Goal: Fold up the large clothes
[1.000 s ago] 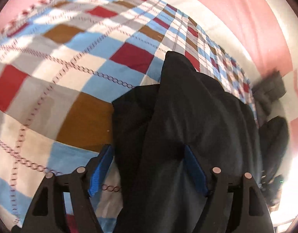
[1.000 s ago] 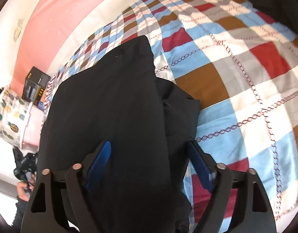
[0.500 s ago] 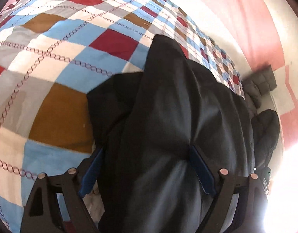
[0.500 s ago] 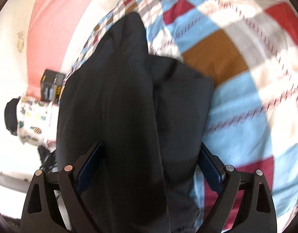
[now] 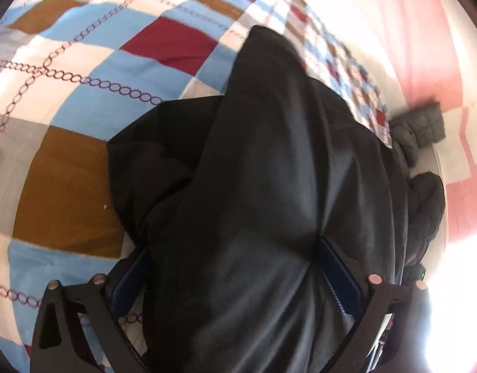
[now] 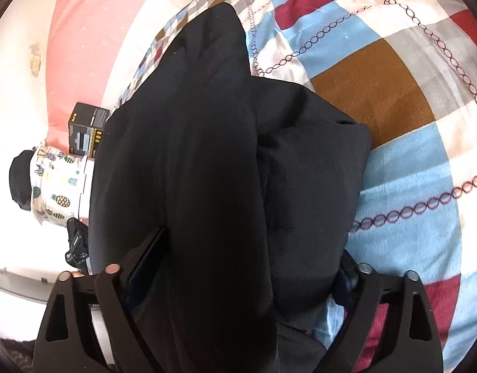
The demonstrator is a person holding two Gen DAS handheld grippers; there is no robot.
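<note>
Left gripper: blue pads set wide apart, dark cloth bunched between and draped over them; whether clamped on the cloth or merely under it, cannot tell
Right gripper: same condition, jaws spread with thick cloth filling the gap; grip not determinable
Black garment: large, heavy, already doubled lengthwise into a long band; far end resting on the checked bedspread, near end raised at both grippers; second layer showing beside the top band as a squarish flap lying on the brown and blue squares
Progress, as judged: lengthwise fold done; cross fold apparently under way, near end yet to be carried over and laid on the far end; smoothing and squaring of edges outstanding
Surroundings: dark quilted item at the bed edge by the pink wall; black box and pineapple-print fabric off the bed side

Change against one second ago: garment filling more of both views, far tip sitting lower in frame on the left; less bedspread visible between the pads; lower flap closer to the right gripper; pad spacing wider in both views
</note>
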